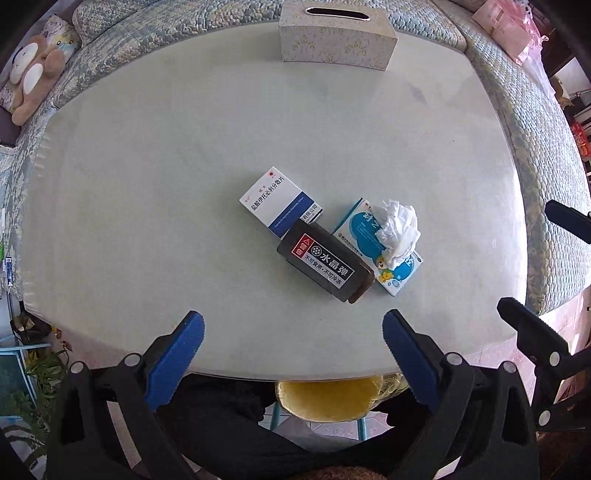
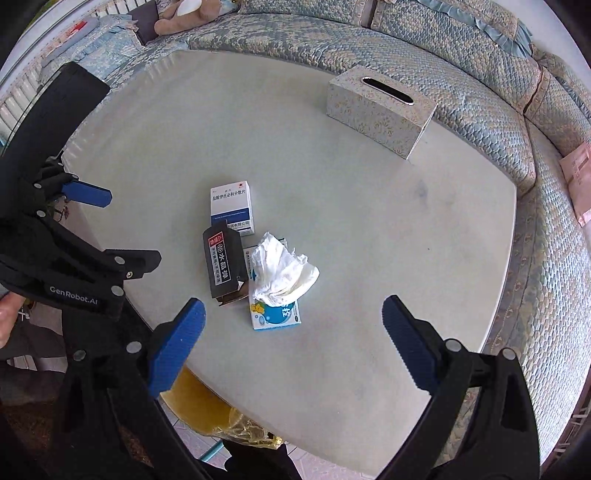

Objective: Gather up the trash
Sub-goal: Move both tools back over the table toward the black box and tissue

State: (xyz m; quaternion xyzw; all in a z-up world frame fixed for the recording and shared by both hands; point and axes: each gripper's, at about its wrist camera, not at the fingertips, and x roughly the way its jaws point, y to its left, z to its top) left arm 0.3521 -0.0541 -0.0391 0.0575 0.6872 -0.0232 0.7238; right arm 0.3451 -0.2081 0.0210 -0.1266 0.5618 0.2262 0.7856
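Trash sits in a tight cluster near the middle of the pale table (image 1: 147, 184): a crumpled white tissue (image 1: 399, 230) lies on top of a blue-and-white carton (image 1: 400, 275), a dark brown box (image 1: 325, 266) with a black label lies just beside it at 9 o'clock (its end flap hangs open in the right wrist view), and a white and blue medicine box (image 1: 277, 201) touches the brown box's far end at about 11 o'clock. A patterned tissue box (image 1: 336, 40) stands well apart at 12 o'clock, by the table's far edge, with a quilted sofa (image 1: 147, 22) curving behind it. The left gripper (image 1: 293, 332) hovers over the near edge, jaws spread wide and holding nothing. The right gripper (image 2: 293, 321) hangs at the cluster's 6 o'clock, its blue fingers (image 2: 177, 343) likewise wide apart and empty.
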